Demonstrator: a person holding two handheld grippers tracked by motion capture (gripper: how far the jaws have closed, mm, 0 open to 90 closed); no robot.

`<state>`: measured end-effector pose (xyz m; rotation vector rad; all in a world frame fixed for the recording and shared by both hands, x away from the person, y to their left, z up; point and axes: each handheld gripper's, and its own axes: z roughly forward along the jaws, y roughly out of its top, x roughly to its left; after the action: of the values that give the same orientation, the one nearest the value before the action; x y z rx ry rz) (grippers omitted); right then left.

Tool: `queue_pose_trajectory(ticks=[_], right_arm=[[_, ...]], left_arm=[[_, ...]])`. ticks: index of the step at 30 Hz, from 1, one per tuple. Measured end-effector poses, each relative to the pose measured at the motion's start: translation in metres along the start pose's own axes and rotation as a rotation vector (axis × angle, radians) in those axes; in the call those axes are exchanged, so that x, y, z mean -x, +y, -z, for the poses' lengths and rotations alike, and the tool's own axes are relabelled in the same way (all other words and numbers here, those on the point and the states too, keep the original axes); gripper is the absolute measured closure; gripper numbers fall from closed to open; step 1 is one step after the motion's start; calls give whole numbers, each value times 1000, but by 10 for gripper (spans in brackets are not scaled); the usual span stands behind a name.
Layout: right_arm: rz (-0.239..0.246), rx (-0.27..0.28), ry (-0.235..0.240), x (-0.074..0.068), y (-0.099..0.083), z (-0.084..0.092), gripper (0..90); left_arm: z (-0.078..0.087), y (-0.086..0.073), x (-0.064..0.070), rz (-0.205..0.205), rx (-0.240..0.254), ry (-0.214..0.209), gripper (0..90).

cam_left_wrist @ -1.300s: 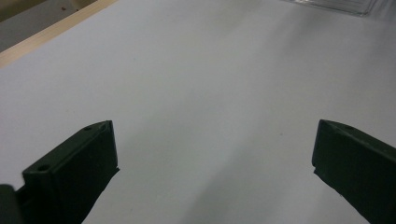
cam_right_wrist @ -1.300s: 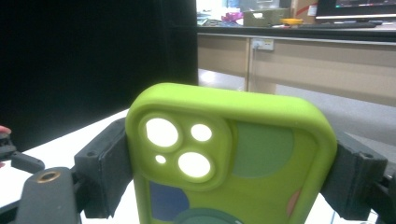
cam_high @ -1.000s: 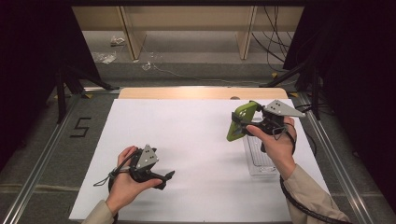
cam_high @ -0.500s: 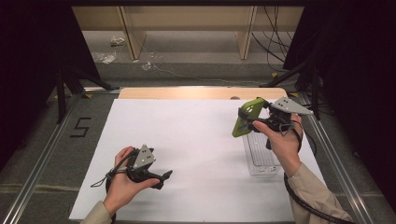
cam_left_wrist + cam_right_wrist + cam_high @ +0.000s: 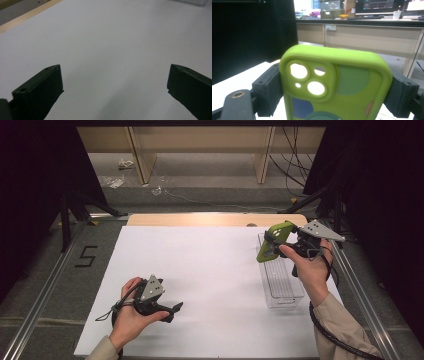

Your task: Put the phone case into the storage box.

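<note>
Above table (image 5: 200, 265), phone case (image 5: 272, 241) in right hand-held gripper (image 5: 280, 240)

phone case (image 5: 352, 87), centre frame: soft-looking matt green plastic or rubber, smooth, with flat colour patches. tray (image 5: 280, 282), right of frame: clear glossy plastic. surface (image 5: 210, 270): smooth matt white sheet, with a pale wood strip (image 5: 200, 219) at its upper edge. right gripper (image 5: 337, 95): matt black plastic.

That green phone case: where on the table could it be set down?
The white sheet is bare between the left gripper and the clear tray. The right edge is crowded: the right gripper holds the phone case above that tray.
</note>
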<state>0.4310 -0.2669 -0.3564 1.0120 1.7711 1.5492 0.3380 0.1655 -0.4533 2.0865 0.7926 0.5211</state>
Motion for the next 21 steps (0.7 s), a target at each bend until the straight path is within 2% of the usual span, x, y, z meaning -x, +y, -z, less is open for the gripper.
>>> queue_pose_trajectory(ticks=[21], right_arm=[[-13,1,-58,17,-1,3,169]], left_arm=[[1,-1,-2,4,5,2,0]])
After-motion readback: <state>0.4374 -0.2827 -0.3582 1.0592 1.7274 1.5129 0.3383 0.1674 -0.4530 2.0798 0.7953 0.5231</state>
